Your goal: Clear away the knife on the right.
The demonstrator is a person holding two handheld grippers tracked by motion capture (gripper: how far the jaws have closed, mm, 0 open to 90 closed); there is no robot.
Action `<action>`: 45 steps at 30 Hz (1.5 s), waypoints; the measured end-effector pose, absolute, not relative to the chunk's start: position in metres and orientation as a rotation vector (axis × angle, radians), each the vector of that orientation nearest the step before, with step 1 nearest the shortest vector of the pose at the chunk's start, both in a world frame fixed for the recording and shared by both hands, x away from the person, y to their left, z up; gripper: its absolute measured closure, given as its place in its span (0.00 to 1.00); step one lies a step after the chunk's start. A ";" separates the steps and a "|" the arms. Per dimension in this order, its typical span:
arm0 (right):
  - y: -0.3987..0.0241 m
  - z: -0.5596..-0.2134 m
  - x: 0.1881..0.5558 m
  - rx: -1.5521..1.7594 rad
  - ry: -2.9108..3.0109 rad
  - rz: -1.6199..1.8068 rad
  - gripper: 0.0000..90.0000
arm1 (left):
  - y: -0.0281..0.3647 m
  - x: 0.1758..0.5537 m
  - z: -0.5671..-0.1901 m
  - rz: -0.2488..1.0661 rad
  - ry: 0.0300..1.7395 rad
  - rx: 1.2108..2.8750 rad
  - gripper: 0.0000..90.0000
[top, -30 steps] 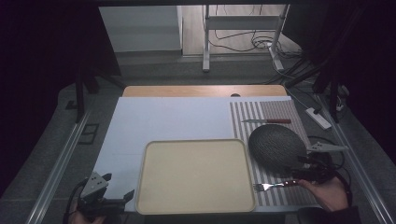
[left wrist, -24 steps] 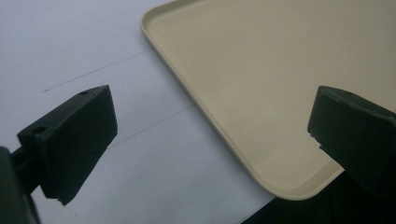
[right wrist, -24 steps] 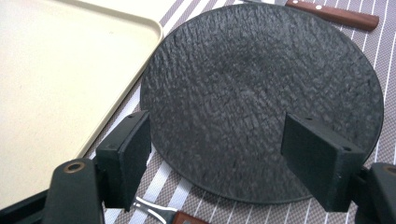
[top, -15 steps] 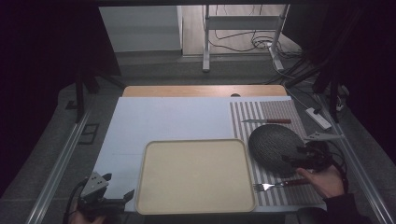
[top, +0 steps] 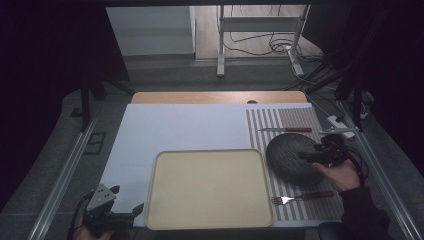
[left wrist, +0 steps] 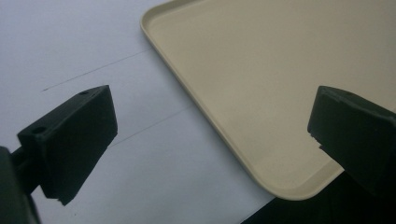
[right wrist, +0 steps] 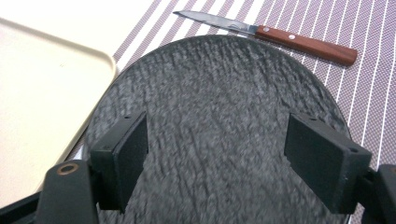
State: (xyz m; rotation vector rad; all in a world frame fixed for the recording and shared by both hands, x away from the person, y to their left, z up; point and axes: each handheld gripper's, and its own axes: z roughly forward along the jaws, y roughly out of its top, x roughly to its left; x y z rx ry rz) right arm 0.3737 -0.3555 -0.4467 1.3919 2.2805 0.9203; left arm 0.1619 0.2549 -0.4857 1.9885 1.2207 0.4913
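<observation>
Looks like the grab step: right tool, jaws spread, hangs over the dark plate. Next it needs the rim. Left tool sits spread near the tray.

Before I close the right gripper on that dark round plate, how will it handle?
The plate looks rigid and flat, so probably no flex or rolling. Its rough, textured surface should limit slipping. It lies low on the striped mat, so catching its edge may be awkward.

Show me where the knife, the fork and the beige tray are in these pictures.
knife (right wrist: 308,45), right gripper view, on its wooden handle.
fork (top: 300,197), high view, midway along it, between tines and handle.
beige tray (top: 210,187), high view, on its bare flat floor.
</observation>
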 end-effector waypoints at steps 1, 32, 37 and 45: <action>-0.356 -0.447 0.378 1.398 2.283 0.919 0.24 | 0.255 0.162 -0.486 0.491 1.221 1.988 0.02; -0.371 -0.461 0.483 1.567 2.221 0.824 0.30 | 0.254 0.163 -0.486 0.489 1.221 1.995 0.02; -0.375 -0.466 0.499 1.594 2.209 0.812 0.42 | 0.253 0.164 -0.486 0.490 1.221 2.000 0.02; -0.379 -0.474 0.519 1.568 2.214 0.739 0.83 | 0.252 0.164 -0.486 0.492 1.219 2.012 0.02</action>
